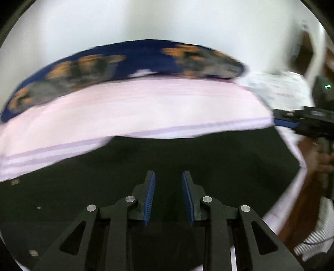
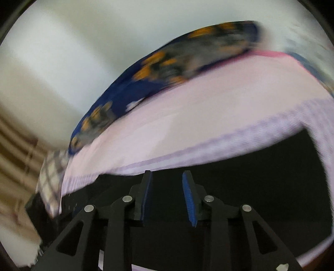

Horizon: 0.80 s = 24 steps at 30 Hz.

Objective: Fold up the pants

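The black pants point(image 1: 187, 154) lie flat on a pale pink bedsheet point(image 1: 146, 104) and fill the lower half of the left wrist view. They also show in the right wrist view point(image 2: 250, 177). My left gripper point(image 1: 168, 177) is open and empty just above the black cloth. My right gripper point(image 2: 167, 175) is open and empty near the far edge of the pants. In the left wrist view the right gripper point(image 1: 288, 122) is at the right edge of the pants, whether it touches them I cannot tell. Both views are blurred.
A dark blue blanket with orange and grey print point(image 1: 125, 60) lies along the far side of the bed, also in the right wrist view point(image 2: 167, 62). A white wall point(image 1: 167, 18) is behind it. A checked cloth point(image 2: 52, 177) hangs at the bed's left end.
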Each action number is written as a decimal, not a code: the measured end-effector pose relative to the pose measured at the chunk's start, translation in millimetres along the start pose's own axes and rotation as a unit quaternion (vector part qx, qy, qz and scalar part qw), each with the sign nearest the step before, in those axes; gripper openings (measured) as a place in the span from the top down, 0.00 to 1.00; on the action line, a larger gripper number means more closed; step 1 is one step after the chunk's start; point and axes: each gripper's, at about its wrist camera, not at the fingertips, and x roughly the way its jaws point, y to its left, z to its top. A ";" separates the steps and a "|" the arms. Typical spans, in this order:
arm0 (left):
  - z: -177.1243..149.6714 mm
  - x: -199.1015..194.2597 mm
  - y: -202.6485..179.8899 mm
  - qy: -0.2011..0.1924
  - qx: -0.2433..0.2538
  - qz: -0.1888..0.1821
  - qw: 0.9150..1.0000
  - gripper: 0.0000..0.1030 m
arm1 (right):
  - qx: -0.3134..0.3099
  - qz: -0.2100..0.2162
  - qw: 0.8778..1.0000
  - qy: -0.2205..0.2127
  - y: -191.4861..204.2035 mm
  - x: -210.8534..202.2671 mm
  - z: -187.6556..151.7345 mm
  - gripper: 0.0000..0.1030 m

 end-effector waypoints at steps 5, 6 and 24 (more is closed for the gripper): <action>-15.5 3.3 48.6 -0.001 -0.027 0.077 0.997 0.72 | -0.073 0.045 0.993 0.075 70.3 68.9 9.0 0.69; -19.6 5.5 54.6 0.001 -0.028 0.082 0.996 0.72 | -0.082 0.051 0.992 0.085 80.1 79.2 9.6 0.68; -57.9 5.0 79.2 -0.002 -0.051 0.067 0.996 0.71 | -0.227 0.108 0.936 0.245 198.9 234.6 -13.0 0.56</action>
